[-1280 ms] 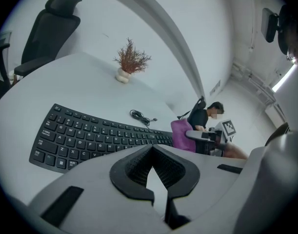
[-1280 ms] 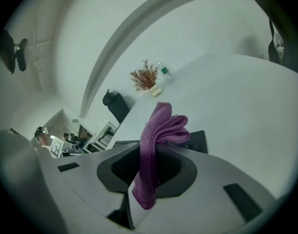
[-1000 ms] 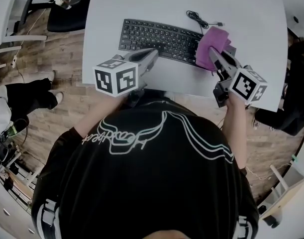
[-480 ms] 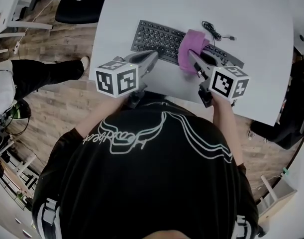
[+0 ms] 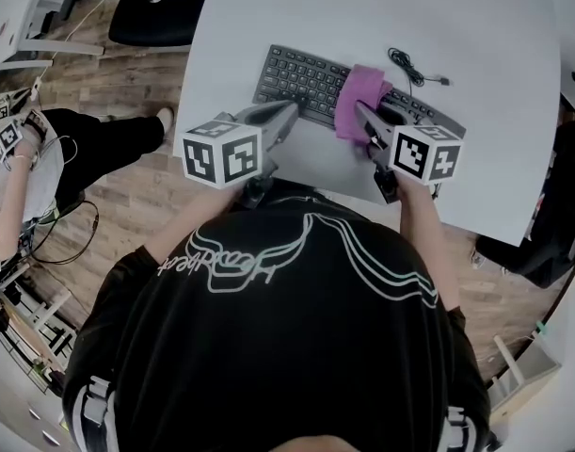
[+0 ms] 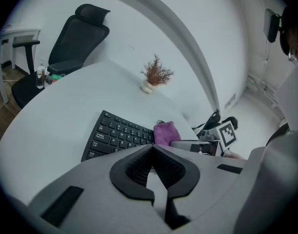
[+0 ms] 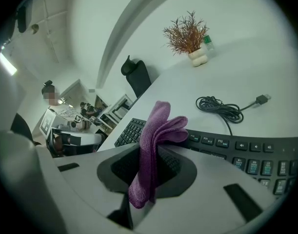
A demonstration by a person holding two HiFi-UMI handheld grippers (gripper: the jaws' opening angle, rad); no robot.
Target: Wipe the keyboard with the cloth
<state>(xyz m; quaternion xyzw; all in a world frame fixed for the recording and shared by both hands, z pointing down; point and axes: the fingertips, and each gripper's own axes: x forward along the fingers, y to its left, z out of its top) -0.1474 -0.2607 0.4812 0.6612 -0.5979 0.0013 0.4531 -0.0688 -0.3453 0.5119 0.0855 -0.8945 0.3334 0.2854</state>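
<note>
A black keyboard (image 5: 301, 75) lies slantwise on the white table (image 5: 268, 8). My right gripper (image 5: 365, 123) is shut on a folded purple cloth (image 5: 359, 100), which rests on the keyboard's middle-right keys. In the right gripper view the cloth (image 7: 156, 135) stands up between the pads of the right gripper (image 7: 153, 155), with the keyboard (image 7: 246, 152) right behind. My left gripper (image 5: 289, 111) hovers at the keyboard's near edge, shut and empty. From the left gripper view (image 6: 151, 147) I see the keyboard (image 6: 114, 135), the cloth (image 6: 164, 132) and the right gripper (image 6: 197, 145).
The keyboard's coiled cable (image 5: 409, 64) lies behind it. A small dried plant in a pot (image 7: 190, 35) stands at the table's far side. A black office chair (image 6: 75, 38) is beyond the table. A person's legs (image 5: 99, 139) are at the left.
My right gripper has carried the cloth leftward from the keyboard's right end onto its middle-right keys. The left gripper has stayed at the near edge.
</note>
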